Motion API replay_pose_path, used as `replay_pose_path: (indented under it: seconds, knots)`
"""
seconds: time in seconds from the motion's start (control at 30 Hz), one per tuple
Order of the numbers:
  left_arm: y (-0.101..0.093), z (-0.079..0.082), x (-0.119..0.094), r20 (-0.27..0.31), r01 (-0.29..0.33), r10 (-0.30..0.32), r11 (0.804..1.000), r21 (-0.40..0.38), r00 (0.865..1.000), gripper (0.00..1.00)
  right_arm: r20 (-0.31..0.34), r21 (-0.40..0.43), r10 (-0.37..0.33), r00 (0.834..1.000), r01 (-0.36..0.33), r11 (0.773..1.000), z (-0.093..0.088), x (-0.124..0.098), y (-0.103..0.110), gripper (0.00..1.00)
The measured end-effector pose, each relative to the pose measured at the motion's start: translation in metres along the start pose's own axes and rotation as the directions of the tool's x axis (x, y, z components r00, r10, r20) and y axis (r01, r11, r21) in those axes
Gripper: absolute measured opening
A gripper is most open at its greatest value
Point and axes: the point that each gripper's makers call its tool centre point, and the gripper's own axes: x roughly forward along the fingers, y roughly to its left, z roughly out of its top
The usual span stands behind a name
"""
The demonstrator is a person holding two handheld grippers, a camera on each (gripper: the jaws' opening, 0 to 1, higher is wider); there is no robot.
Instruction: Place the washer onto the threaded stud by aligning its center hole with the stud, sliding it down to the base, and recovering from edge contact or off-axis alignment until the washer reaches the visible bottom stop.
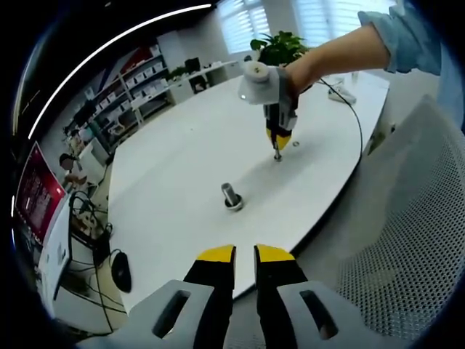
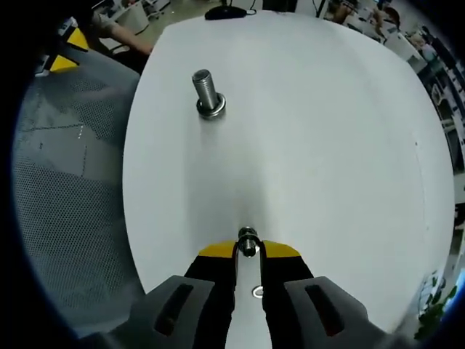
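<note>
An office room with shelves and a plant lay behind a white oval table [image 1: 182, 167]. On it the stud [image 2: 205, 91] stood upright, well apart from both grippers, with a ring already seated at its base. A washer [image 2: 248, 243] was pinched on edge at the tips of the right gripper [image 2: 248, 251], whose fingers [image 2: 280, 251] were closed on it; in the left gripper view that gripper [image 1: 277, 149] hung low over the table beyond the stud [image 1: 230, 195]. Another small washer [image 2: 257, 292] lay flat on the table just beside it. The left gripper [image 1: 245, 254] hovered off the table's near edge, fingers nearly together and holding nothing. By my judgement the pickup was done; carrying, aligning and sliding down remained.
</note>
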Motion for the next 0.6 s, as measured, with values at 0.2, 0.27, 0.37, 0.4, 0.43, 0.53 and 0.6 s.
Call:
replay_pose_path:
  seconds: [0.2,0.27,0.37,0.4,0.43,0.53,0.6]
  knots:
    - [0.0,0.0,0.0,0.0,-0.001,0.001,1.0,-0.003,1.0,0.07,-0.01,-0.003,0.001,1.0,-0.002,1.0,-0.001,0.006,-0.001,0.13]
    - [0.0,0.0,0.0,0.001,-0.001,0.001,1.0,-0.004,1.0,0.07,-0.015,-0.004,0.002,1.0,-0.002,1.0,-0.001,0.01,-0.001,0.13]
    - [0.0,-0.001,0.0,-0.002,0.001,-0.001,1.0,-0.003,1.0,0.07,-0.022,-0.005,0.003,1.0,-0.003,1.0,-0.003,0.014,-0.002,0.13]
    - [0.0,-0.001,0.0,-0.003,0.001,-0.001,1.0,-0.002,1.0,0.07,-0.025,-0.007,0.002,1.0,-0.003,1.0,-0.003,0.016,-0.001,0.13]
    - [0.0,-0.001,0.0,-0.003,0.002,-0.002,1.0,-0.003,1.0,0.07,-0.026,-0.009,0.003,1.0,-0.003,1.0,-0.004,0.017,-0.001,0.13]
    - [-0.001,-0.001,0.0,-0.005,0.004,-0.004,1.0,-0.003,1.0,0.07,-0.029,-0.009,0.003,1.0,-0.003,1.0,-0.004,0.019,-0.001,0.13]
    - [-0.001,-0.001,0.0,-0.007,0.005,-0.005,1.0,-0.003,1.0,0.07,-0.032,-0.008,0.004,0.999,-0.004,1.0,-0.005,0.022,-0.002,0.13]
